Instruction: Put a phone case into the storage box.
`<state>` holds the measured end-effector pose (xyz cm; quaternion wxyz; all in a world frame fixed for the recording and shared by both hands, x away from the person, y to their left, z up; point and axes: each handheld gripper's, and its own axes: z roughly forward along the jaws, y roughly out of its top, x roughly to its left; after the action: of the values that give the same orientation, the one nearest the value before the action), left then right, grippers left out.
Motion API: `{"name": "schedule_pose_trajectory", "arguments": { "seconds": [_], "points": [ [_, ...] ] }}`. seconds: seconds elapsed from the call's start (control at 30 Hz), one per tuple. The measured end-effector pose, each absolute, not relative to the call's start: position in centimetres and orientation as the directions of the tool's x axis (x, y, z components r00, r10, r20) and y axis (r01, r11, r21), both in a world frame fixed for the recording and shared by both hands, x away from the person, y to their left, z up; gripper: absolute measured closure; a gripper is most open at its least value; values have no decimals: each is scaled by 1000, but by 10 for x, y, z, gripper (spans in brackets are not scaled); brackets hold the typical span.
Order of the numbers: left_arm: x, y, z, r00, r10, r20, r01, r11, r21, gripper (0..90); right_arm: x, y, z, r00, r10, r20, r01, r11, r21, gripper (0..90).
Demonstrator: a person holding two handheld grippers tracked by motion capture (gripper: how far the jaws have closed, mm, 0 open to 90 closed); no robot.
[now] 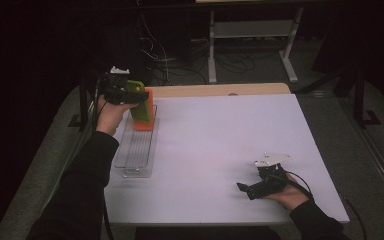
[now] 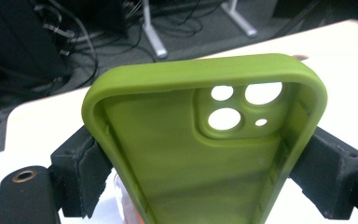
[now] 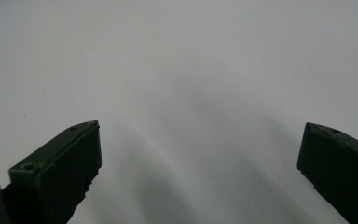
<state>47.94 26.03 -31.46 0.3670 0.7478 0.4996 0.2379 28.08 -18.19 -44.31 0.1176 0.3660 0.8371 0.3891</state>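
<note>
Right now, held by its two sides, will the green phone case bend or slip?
The green phone case looks like soft rubber, so it probably flexes under the left gripper squeezing its sides. Its matte surface likely resists slipping. Hollow and thin-walled, it seems light.

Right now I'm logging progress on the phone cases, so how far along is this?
Done: an orange case already stands in the far end of the clear rack. In hand: the left gripper clamps the green case by its sides, close beside the orange one. Left: it does not look seated in a slot yet, and release remains. The right gripper rests open over the bare table.
</note>
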Motion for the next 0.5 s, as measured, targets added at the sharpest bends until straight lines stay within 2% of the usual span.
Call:
{"name": "schedule_pose_trajectory", "arguments": {
  "seconds": [0.5],
  "points": [
    [487,260,-343,336,942,7,644,-235,728,139,281,-182,-443,-709,701,81,515,435,739,0]
  ]
}}
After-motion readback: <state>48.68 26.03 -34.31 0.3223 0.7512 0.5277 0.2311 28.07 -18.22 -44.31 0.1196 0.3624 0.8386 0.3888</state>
